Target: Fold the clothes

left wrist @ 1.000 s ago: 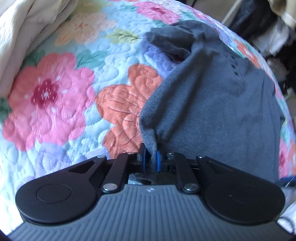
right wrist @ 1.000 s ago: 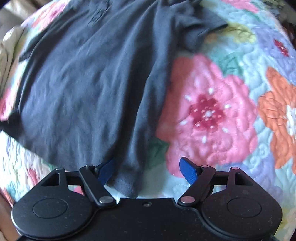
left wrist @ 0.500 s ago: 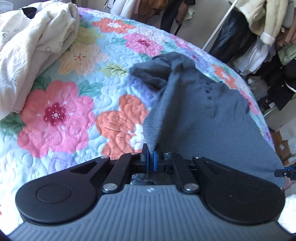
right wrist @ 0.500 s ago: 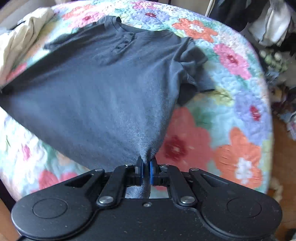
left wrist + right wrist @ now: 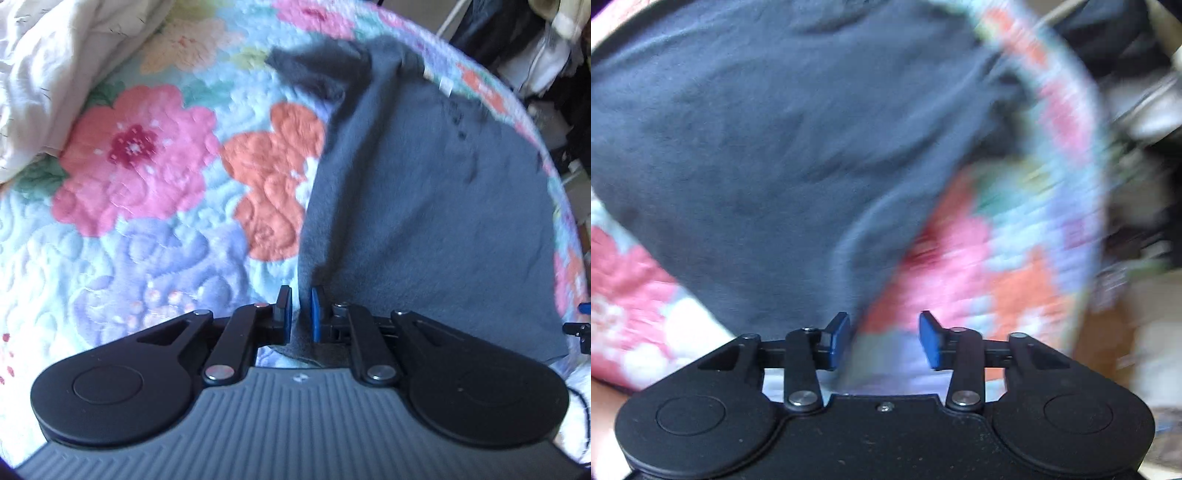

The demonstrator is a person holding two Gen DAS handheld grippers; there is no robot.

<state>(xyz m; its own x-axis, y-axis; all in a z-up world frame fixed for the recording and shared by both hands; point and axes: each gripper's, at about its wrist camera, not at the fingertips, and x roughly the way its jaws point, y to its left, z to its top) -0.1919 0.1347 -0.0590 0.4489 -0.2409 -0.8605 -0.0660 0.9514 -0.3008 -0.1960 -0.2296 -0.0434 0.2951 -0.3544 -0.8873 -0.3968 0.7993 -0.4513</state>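
Left wrist view: the left claw [image 5: 298, 314] pinches the hem corner of the grey shirt [image 5: 424, 206], its pads parting slightly with cloth between them. The shirt lies spread over the floral quilt [image 5: 147, 206] on the bed.

Right wrist view: the right claw [image 5: 884, 341] is opening, the shirt's [image 5: 783, 147] edge brushing its left pad [image 5: 837, 338], unpinched. This looks like spreading before folding; next, both claws need fresh holds for the first fold.

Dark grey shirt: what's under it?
The dark grey shirt lies on the floral quilted bedspread, which shows all around it. Whatever the fabric covers is hidden.
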